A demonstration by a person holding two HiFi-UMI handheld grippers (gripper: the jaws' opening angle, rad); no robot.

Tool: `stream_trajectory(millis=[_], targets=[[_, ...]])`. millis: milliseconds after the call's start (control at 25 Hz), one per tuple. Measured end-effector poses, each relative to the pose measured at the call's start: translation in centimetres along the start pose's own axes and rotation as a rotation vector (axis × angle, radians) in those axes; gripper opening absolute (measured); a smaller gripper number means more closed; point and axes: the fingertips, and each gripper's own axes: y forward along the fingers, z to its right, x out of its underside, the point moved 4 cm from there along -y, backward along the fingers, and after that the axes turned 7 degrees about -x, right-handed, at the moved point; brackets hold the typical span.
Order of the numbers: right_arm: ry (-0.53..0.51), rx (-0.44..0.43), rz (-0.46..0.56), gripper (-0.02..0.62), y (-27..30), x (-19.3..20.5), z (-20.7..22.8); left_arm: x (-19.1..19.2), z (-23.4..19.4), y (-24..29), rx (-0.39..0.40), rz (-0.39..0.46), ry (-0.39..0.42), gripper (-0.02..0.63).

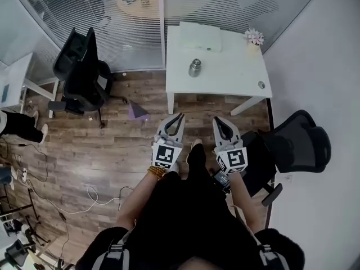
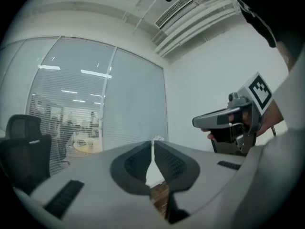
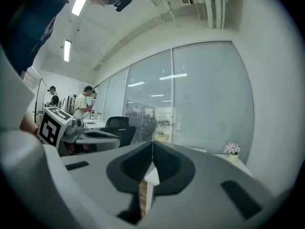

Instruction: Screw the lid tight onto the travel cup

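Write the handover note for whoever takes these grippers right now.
Left gripper: shut, empty, short of the white table.
Right gripper: shut, empty, beside it.
Travel cup: upright on the table, untouched.
Small round piece near the table's front right corner, possibly the lid.
Done: nothing visible.
Left: step up, seat the lid on the cup, screw it tight.

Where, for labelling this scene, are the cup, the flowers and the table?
cup [image 1: 195, 67], head view, on its metal body.
flowers [image 1: 253, 36], head view, on the blossoms.
table [image 1: 230, 66], head view, on a bare part of its white top.
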Motion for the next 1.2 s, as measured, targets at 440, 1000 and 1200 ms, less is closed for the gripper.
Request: stream_trajectory(millis=[440, 1000, 1200], targets=[[0.017, -0.175, -0.005, 0.002, 13.4, 0.5, 11.8, 3.3, -4.4, 14.0, -0.075, -0.119, 0.04, 0.012], [-0.055, -0.393, -0.124, 0.003, 25.2, 3.9, 22.2, 13.0, -6.4, 25.8, -0.012, -0.358, 0.031, 0.136], [-0.058, -0.424, -0.217, 0.051, 27.9, 6.2, 22.6, 18.0, -6.2, 29.0, 0.06, -0.449, 0.019, 0.211]])
